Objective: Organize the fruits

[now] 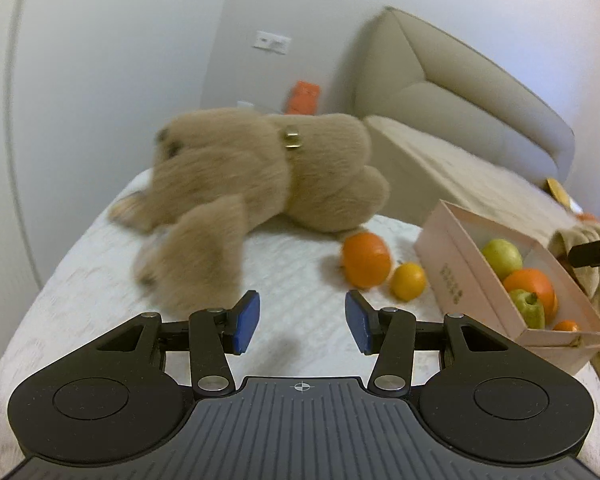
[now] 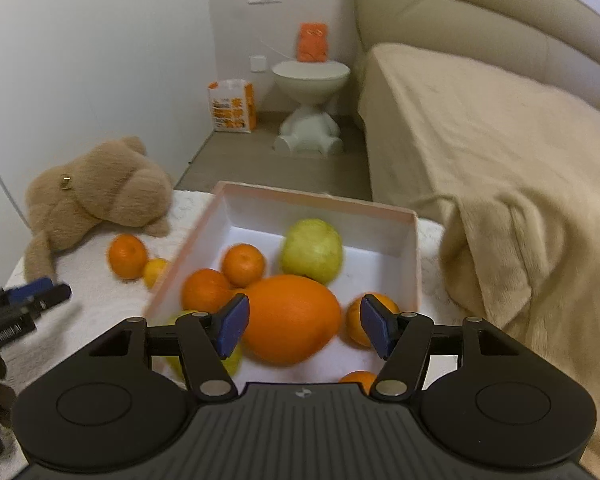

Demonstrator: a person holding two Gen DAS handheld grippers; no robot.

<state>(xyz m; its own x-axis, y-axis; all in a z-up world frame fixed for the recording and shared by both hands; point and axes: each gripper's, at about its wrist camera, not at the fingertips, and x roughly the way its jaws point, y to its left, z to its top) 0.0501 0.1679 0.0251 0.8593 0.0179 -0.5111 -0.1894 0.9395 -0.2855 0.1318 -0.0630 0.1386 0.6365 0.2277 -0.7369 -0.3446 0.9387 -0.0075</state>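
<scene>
Right gripper [image 2: 302, 328] hangs over the pink box [image 2: 417, 256], jaws released, pads standing clear either side of the big orange [image 2: 290, 318] lying in the box. Left gripper [image 1: 302, 322] parted, empty, over the white quilt [image 1: 80, 280]. Loose orange [image 1: 366, 260] and small lemon [image 1: 409, 281] lie ahead-right of it, just beside the box wall. Risk: nudged round fruit rolls toward the quilt edge or under the plush toy [image 1: 260, 176]. Open quilt directly ahead; box wall crowds the right.
</scene>
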